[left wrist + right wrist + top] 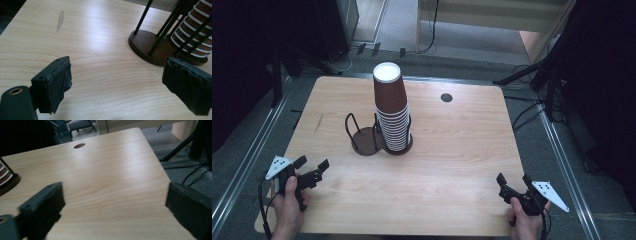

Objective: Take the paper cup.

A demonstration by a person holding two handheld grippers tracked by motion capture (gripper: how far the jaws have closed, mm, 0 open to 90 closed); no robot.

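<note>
While both hands rest at the near edge of the pale wooden surface [452, 150], the tall stack of brown paper cups with white rims [391, 107] stands upright in the far-side ring of a dark double wire holder [362, 137], its long axis vertical. From the left gripper [312, 167] the stack lies ahead and to the right; from the right gripper [514, 181] it lies ahead and to the left, somewhat farther off. Both grippers lie low and about level, aimed forward, jaws apart and empty.
</note>
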